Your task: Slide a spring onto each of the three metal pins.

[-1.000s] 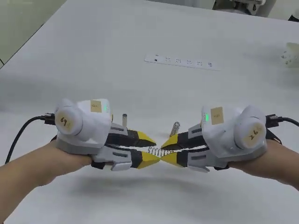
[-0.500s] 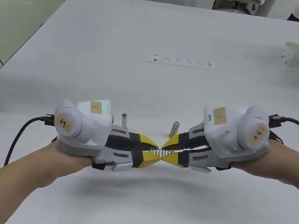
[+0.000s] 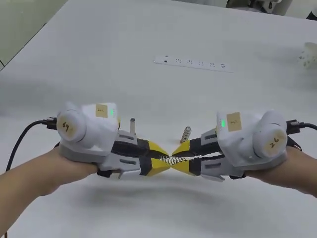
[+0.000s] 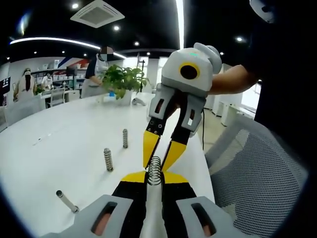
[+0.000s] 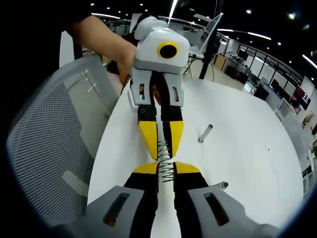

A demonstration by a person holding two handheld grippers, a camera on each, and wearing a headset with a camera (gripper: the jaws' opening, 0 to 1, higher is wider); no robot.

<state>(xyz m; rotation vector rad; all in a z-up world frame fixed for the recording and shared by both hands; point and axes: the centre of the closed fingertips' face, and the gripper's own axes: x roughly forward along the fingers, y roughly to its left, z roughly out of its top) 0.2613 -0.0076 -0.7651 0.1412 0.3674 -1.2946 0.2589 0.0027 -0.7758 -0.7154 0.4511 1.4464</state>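
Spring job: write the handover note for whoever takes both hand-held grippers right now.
Grippers: the left hand-held gripper is shut on one end of the loose spring. The right hand-held gripper is shut on its other end. The spring spans the gap between them over the table.
Pins: the near sprung pin and the far sprung pin each carry a spring. The bare pin stands upright just beyond the left hand-held gripper.
Done: two of three pins.
Left: release one end, then slide the loose spring onto the bare pin.
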